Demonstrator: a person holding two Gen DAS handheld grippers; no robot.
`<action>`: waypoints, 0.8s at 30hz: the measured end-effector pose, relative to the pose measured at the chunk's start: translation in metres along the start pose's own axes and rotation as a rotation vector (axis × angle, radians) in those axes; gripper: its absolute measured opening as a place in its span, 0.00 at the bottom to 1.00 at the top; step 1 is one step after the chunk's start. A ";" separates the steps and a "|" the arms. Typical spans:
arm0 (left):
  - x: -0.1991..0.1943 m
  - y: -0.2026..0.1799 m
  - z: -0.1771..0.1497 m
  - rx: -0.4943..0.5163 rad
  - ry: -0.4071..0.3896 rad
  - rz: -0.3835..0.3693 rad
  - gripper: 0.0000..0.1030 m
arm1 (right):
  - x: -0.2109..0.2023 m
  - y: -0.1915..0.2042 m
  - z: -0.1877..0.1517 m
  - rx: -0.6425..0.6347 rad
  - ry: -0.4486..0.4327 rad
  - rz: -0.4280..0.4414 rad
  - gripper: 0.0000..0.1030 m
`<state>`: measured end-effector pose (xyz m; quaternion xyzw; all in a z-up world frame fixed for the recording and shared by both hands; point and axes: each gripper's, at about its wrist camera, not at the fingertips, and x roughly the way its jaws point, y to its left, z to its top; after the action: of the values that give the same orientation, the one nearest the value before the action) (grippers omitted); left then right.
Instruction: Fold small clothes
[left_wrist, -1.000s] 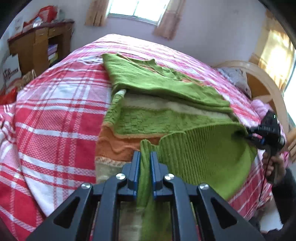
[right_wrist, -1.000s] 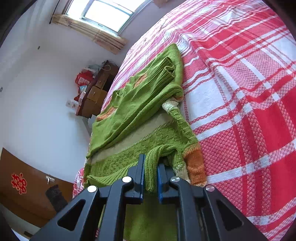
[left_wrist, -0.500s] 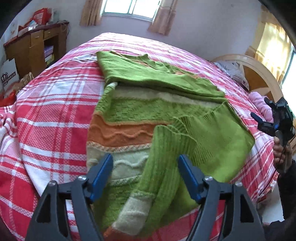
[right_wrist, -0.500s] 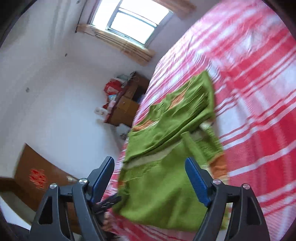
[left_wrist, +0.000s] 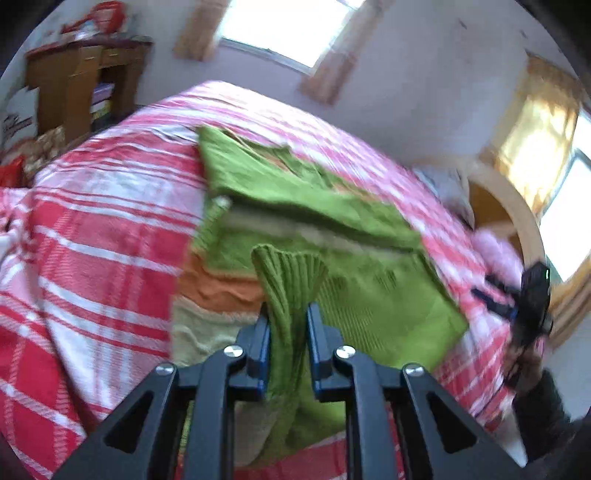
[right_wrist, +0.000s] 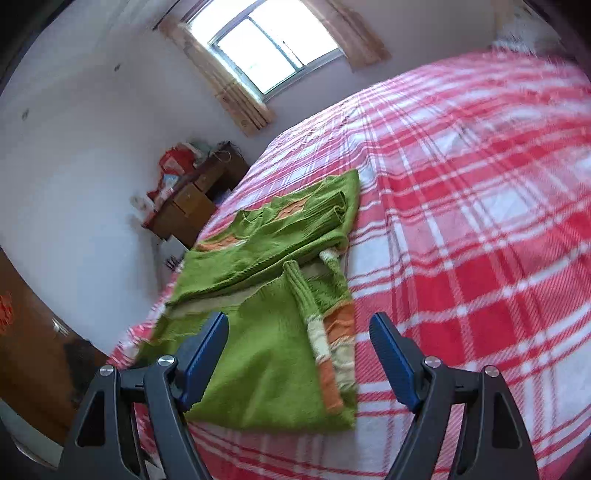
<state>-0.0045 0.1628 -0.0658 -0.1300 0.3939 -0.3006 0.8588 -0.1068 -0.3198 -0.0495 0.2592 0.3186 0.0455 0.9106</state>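
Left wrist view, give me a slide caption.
Left hand-held gripper closing on green sweater's ribbed sleeve over plaid bedspread.

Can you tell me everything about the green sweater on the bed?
The sweater is a chunky green knit with orange and cream stripes and ribbed cuffs. It lies partly folded on the red-and-white checked bedspread, its top part doubled over. One sleeve runs across the body, and the left gripper is closing on it, blue pads at either side. The right gripper hangs open above the sweater, not touching it.
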 end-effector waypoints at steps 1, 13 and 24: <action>0.004 0.004 0.002 -0.010 0.007 0.027 0.17 | 0.003 0.004 0.002 -0.028 0.007 -0.013 0.77; 0.025 0.000 -0.004 0.021 0.064 0.035 0.47 | 0.117 0.053 0.005 -0.399 0.208 -0.168 0.76; 0.013 0.009 -0.007 -0.030 0.055 -0.013 0.66 | 0.094 0.062 -0.007 -0.452 0.152 -0.245 0.08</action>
<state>0.0008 0.1620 -0.0822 -0.1368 0.4211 -0.3036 0.8437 -0.0311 -0.2401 -0.0758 0.0048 0.3968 0.0242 0.9176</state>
